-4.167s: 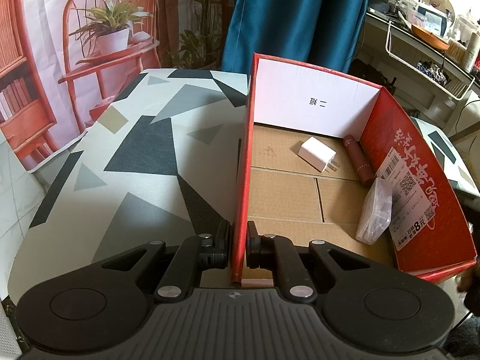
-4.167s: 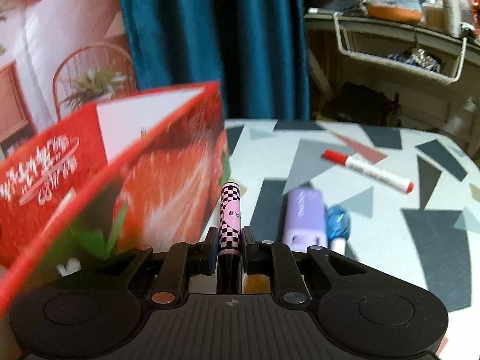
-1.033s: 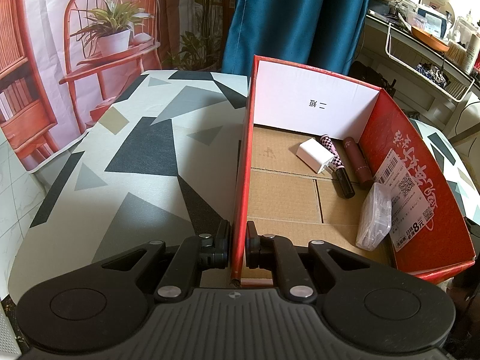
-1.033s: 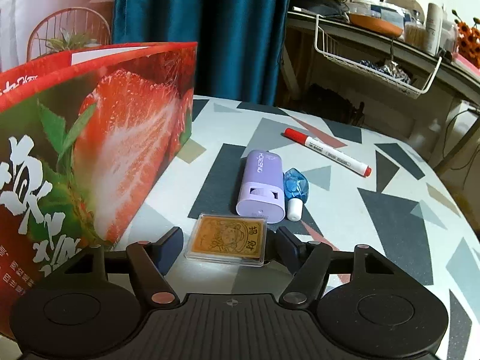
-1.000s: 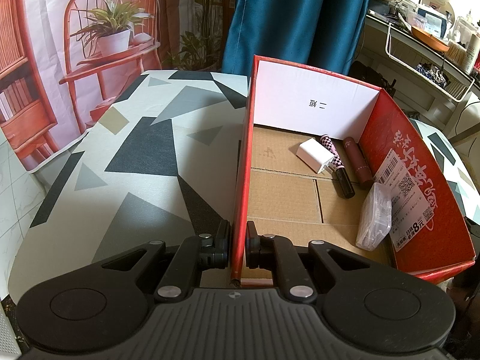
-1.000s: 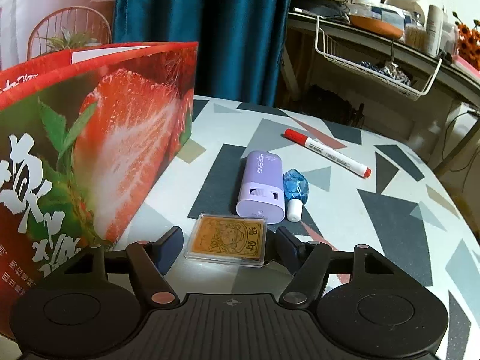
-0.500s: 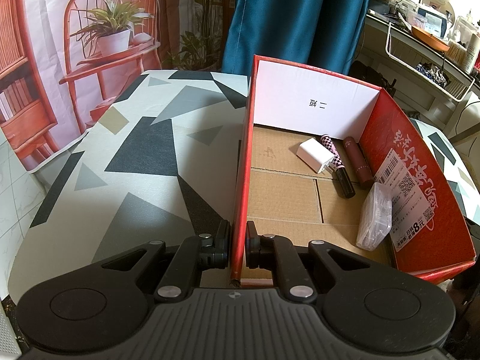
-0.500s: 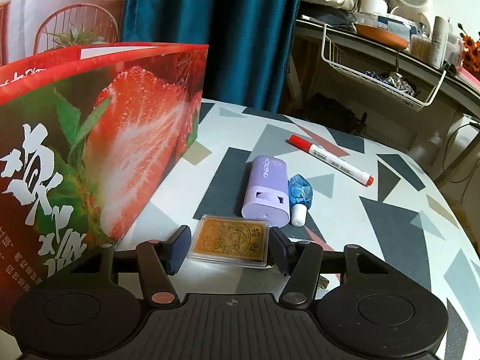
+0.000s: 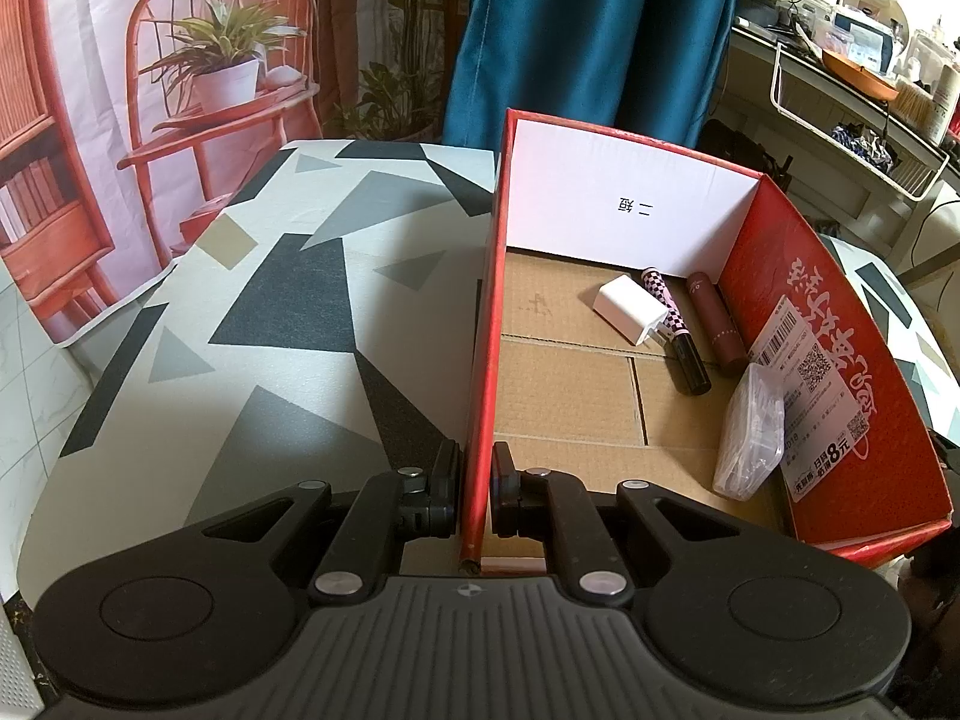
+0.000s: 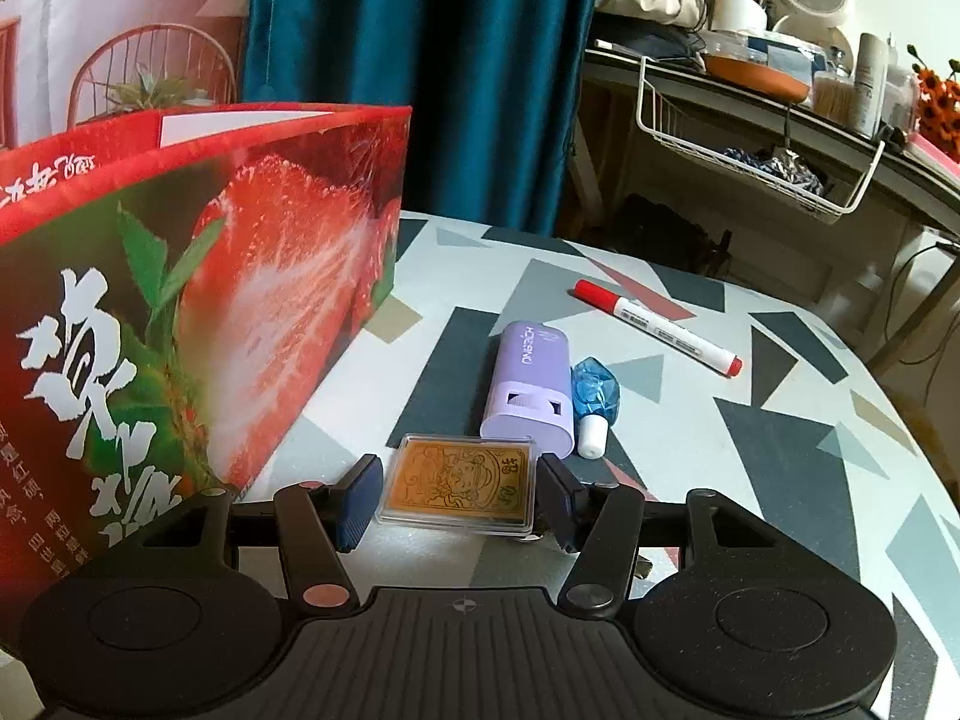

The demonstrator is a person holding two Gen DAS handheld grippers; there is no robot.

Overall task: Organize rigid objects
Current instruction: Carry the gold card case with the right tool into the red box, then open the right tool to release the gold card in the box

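Since the earliest frames a checkered tube (image 9: 672, 324) has come to lie on the floor of the red box (image 9: 480, 360), and the right gripper (image 10: 459, 495), then carrying that tube, now straddles a cased gold card (image 10: 459, 483) on the table just outside the box's strawberry-printed wall; its jaws have narrowed over the last second. Nearest to the box, the left gripper (image 9: 474, 483) is clenched on the near end of the box's left wall, steadying it. The right gripper's pads flank the card's short edges; the left pad shows a sliver of gap, the right pad looks at or very near the case (contact cannot be confirmed), so I rate it as not yet gripping. Beyond the card, farther from the box's near corner, lie a lilac case (image 10: 531, 381), touching or nearly touching the card's far edge, a small blue bottle (image 10: 591, 402) beside it, and a red-capped marker (image 10: 657, 327) farthest out. Inside the box also rest a white charger (image 9: 627, 306), a maroon tube (image 9: 717, 324) and a clear packet (image 9: 750, 432). Recommendation: close squarely on both edges, keep the pads low, lift straight before swinging over the wall, and avoid nudging the lilac case.
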